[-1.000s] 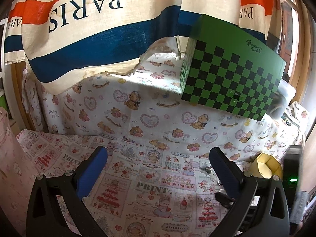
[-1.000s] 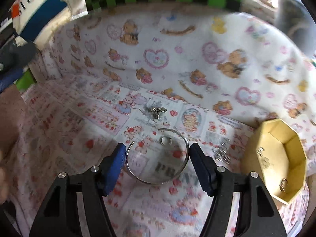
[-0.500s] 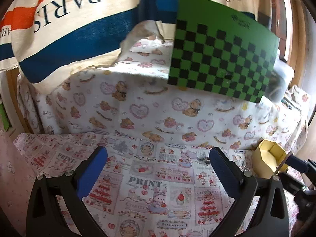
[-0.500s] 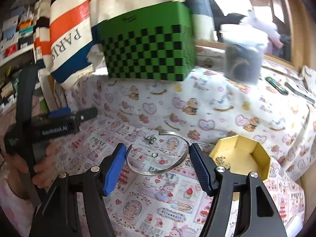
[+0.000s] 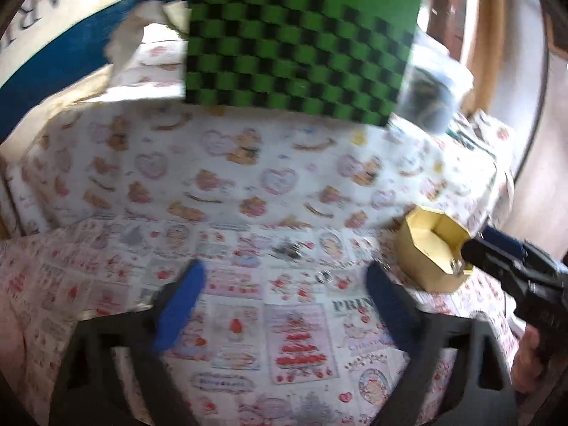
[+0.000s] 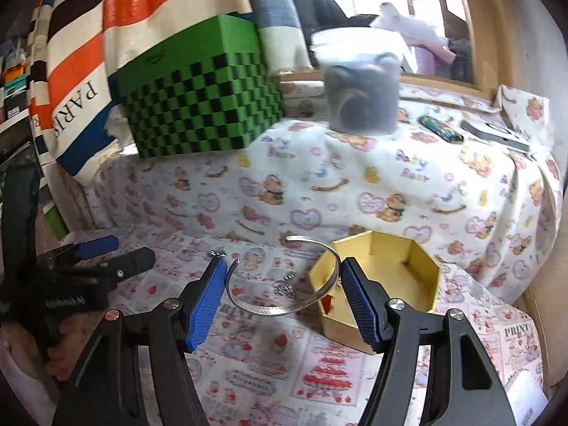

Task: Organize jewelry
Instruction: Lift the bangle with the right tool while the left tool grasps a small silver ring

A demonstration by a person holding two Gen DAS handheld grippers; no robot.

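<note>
Right gripper [image 6: 284,284]: silver bangle [image 6: 280,307] is clamped between its blue pads, held just left of the gold box [image 6: 408,273], above the surface [image 6: 284,372]. Left gripper [image 5: 284,294]: spread wide, nothing held; small ring [image 5: 323,277] is seen left of the box.

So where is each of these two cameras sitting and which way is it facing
Left wrist: rides the left tongs, looking forward and down over the patterned cloth toward the green checkered box; its own open blue fingers show, and the right tongs enter at right.
Right wrist: rides the right tongs, which grip a silver bangle beside the gold box; the left tongs show at left.
Shared: green checkered box, gold box, cloth, grey tub.
</note>
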